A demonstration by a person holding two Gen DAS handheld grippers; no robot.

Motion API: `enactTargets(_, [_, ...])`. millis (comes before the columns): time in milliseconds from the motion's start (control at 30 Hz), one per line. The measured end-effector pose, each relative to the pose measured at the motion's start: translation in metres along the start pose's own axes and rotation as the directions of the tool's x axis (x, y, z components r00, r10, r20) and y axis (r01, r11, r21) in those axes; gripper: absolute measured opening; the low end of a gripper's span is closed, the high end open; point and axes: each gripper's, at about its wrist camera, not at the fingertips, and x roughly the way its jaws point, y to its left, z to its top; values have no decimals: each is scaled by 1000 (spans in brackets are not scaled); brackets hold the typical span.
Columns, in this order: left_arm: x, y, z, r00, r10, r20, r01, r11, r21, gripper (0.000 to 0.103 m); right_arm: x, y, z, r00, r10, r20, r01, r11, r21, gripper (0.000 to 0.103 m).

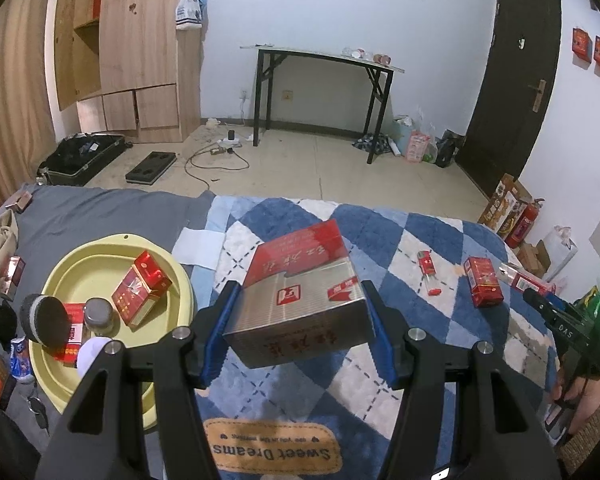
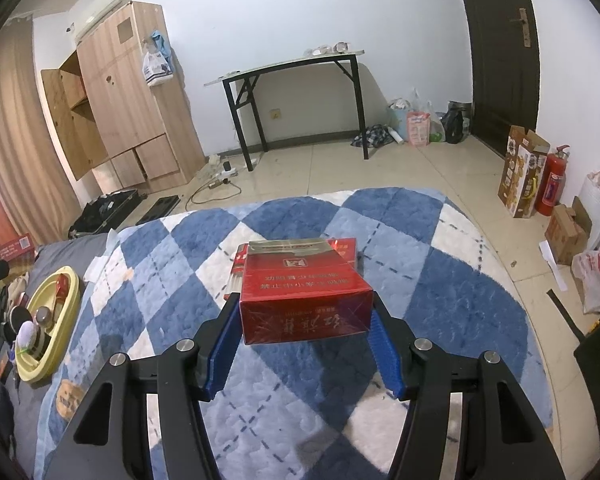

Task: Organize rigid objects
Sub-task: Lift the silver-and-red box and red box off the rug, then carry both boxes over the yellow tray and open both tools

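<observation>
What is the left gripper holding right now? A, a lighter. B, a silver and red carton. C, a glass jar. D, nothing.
B: in the left wrist view the left gripper has its blue fingers pressed on both sides of a silver and red carton, lifted above the blue checked quilt.

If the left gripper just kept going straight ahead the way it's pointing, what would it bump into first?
The left gripper already clamps a silver-and-red carton, so that leads. Ahead lies the blue checkered quilt; the carton would probably graze it before the bed's far edge, then open floor. Depth is hard to judge here.
</observation>
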Motion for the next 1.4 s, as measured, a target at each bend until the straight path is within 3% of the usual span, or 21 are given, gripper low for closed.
enactTargets(467, [-1,0,4,1000,-5,0,5,1000,-3,60,0,1,-1,1000,3,-5,-3,1000,-8,59])
enactTargets(667, [-3,14,11,997,72,-24,-73,996,-47,60,1,11,-2,1000,18,-4,-18,999,-44,58])
enactTargets(867, [-19,58,29,987,162,-16,-163,985,-62,60,0,60,8,997,79,7,-76,981,-177,58])
enactTargets(967, [-26,87,34,985,171,1,-170,982,-86,60,-1,95,14,990,138,15,-130,960,-248,58])
enactTargets(1100, [-28,139,27,980,198,-16,-199,972,-122,60,-4,160,25,963,269,28,-248,919,-308,58])
enactTargets(1200, [-21,179,12,977,204,-60,-211,960,-184,60,-2,217,30,928,371,27,-339,875,-345,58])
enactTargets(1400, [0,233,-8,968,213,-132,-244,923,-298,60,28,331,13,862,502,-69,-480,767,-427,58])
